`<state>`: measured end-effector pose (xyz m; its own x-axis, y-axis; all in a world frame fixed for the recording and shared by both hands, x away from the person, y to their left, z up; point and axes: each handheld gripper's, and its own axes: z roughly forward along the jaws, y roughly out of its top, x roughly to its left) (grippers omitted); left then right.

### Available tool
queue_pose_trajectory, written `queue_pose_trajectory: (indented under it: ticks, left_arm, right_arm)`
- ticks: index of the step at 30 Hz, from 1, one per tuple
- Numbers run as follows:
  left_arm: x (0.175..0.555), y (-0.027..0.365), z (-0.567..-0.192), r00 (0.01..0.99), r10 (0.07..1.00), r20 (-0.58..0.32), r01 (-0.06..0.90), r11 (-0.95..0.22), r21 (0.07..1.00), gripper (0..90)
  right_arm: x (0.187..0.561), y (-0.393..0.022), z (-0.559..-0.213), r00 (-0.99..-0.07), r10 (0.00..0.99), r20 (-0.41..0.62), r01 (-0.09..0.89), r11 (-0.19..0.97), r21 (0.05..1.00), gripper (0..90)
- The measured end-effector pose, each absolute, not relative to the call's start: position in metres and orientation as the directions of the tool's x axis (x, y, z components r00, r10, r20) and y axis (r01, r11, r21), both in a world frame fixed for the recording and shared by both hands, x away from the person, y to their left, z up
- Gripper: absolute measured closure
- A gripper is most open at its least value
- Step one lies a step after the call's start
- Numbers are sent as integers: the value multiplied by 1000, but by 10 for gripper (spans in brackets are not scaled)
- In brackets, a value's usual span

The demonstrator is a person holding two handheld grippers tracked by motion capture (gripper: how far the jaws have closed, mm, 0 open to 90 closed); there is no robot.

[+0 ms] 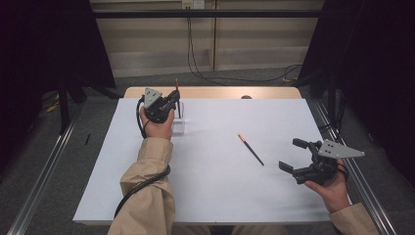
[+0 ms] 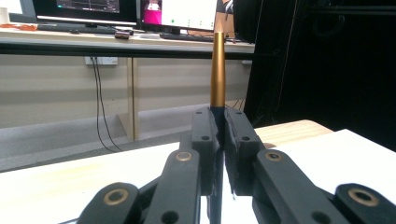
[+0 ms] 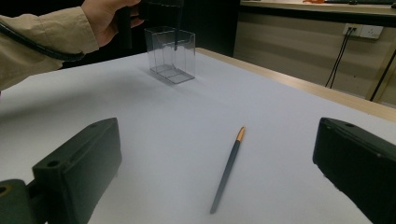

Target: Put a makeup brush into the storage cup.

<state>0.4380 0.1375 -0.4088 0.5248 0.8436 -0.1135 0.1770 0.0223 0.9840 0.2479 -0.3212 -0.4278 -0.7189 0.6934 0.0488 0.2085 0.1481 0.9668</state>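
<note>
White surface point(image 1: 205, 186) under dim light: left hand-held gripper point(image 2: 219, 135) pinches 1 gold-capped pen point(image 2: 217, 70) upright, its lower end over the clear box point(image 3: 170, 55) at the far left. Right hand-held gripper point(image 1: 293, 156) hovers spread wide, near a 2nd pen point(image 3: 227, 168) lying flat mid-surface.

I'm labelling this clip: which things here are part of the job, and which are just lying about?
In the job:
- left gripper, shut on upright pen
- clear box under it
- second pen on the white table
- right gripper, open

Lying about:
- wall cables
- monitors
</note>
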Motion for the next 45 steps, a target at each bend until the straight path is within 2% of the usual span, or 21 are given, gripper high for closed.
queue_pose_trajectory:
  ticks: [45]
  left_arm:
    - [432, 142, -426, 525, 838, -147, 226, 29, 974, 826]
  right_arm:
    - [248, -320, -428, -722, 690, 47, 209, 153, 966, 7]
